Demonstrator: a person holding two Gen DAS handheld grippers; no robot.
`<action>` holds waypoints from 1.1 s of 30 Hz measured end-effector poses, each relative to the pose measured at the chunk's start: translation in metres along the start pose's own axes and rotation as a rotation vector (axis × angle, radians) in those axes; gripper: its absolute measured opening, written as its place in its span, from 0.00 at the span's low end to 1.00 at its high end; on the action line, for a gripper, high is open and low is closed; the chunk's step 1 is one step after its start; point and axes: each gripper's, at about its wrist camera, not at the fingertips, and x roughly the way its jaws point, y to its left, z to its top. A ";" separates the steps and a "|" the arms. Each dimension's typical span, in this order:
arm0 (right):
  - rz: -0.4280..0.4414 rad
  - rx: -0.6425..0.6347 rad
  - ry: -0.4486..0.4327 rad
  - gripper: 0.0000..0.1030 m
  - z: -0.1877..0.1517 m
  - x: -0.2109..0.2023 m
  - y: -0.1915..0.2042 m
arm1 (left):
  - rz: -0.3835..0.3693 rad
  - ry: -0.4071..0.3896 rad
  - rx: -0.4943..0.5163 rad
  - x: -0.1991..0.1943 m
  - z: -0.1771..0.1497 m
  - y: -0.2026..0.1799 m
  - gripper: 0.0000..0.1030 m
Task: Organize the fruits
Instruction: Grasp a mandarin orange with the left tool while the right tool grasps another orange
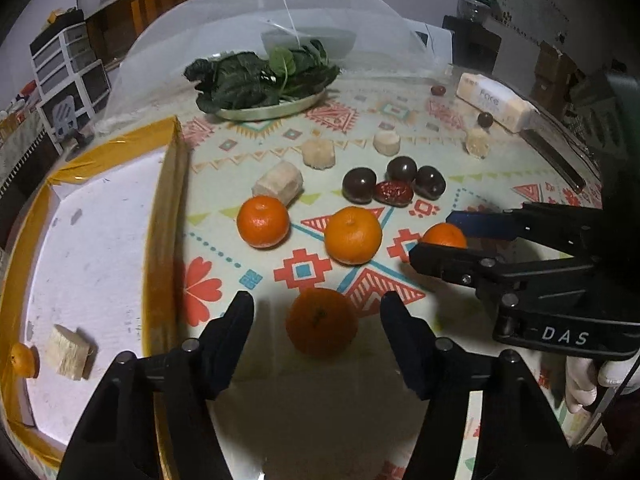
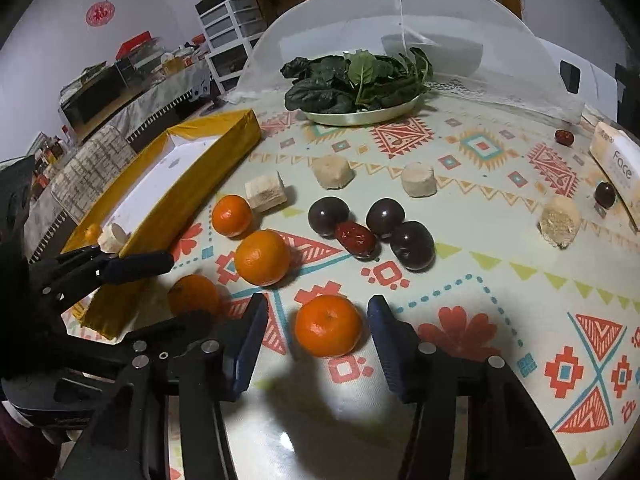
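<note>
Several oranges lie on the patterned tablecloth. In the left wrist view my left gripper (image 1: 316,302) stands open around one orange (image 1: 322,322), with a gap on each side of it. My right gripper (image 2: 316,304) is open around another orange (image 2: 328,326); its blue right pad is nearly at the peel and its left pad stands apart. Each gripper shows in the other's view: the right gripper (image 1: 434,236) straddles its orange (image 1: 446,236), and the left gripper (image 2: 186,288) straddles its orange (image 2: 194,294). Two more oranges (image 1: 263,222) (image 1: 353,235) lie just beyond.
A yellow-rimmed box (image 1: 168,200) on the left holds a small orange (image 1: 22,360) and a pale chunk (image 1: 70,352). Dark round fruits (image 1: 360,184), a red date (image 1: 394,192) and pale chunks (image 1: 280,184) lie mid-table. Behind are a plate of greens (image 1: 272,110), a mesh cover and a tissue pack (image 1: 492,100).
</note>
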 end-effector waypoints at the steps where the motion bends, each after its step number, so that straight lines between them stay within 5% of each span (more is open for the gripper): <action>1: -0.006 0.001 0.008 0.51 0.000 0.002 0.000 | 0.002 0.006 0.001 0.002 0.000 0.000 0.63; 6: -0.012 0.006 0.014 0.47 0.000 0.007 -0.003 | 0.000 0.018 0.007 0.009 -0.001 -0.002 0.60; 9: -0.021 -0.001 0.016 0.36 -0.001 0.007 -0.001 | 0.020 0.023 0.019 0.012 -0.002 -0.005 0.35; 16: -0.026 0.015 -0.003 0.35 -0.003 -0.003 0.001 | -0.002 -0.010 -0.009 -0.003 -0.006 -0.007 0.34; 24: -0.019 -0.007 -0.093 0.35 0.013 -0.045 0.023 | 0.017 -0.145 -0.144 -0.073 -0.002 0.033 0.34; 33: 0.145 -0.074 -0.288 0.35 0.096 -0.113 0.097 | 0.055 -0.299 -0.324 -0.181 0.032 0.123 0.34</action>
